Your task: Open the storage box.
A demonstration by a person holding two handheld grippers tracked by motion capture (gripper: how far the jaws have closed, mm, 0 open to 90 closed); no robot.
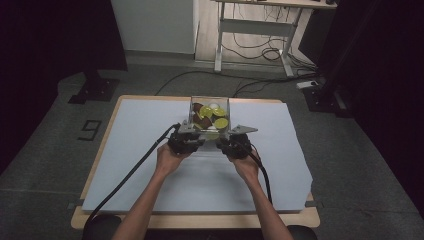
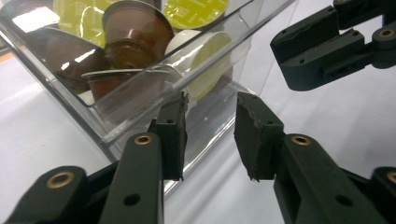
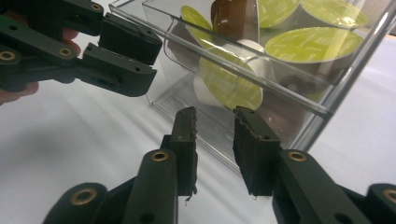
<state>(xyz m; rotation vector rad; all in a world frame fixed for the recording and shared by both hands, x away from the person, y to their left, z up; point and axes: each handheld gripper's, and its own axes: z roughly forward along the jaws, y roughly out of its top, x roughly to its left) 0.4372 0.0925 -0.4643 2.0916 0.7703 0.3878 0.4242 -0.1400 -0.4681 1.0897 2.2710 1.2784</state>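
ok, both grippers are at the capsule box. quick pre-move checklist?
1. Left gripper open: ok.
2. Right gripper open: ok.
3. Jaws empty: ok, neither holds anything.
4. Clear box upright on the white sheet: ok.
5. Coffee capsules all inside the box: ok, none seen on the sheet.
6. Grippers clear of each other: ok, close but apart.
7. Jaws touching the box's near wall: cannot tell.

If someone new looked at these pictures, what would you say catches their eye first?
Most likely the clear plastic box at the far middle of the pale blue table cover, filled with coffee pods, brown ones and ones with lime-green lids. Next come the left gripper and right gripper, held side by side at the box's near wall, both with jaws apart and holding nothing.
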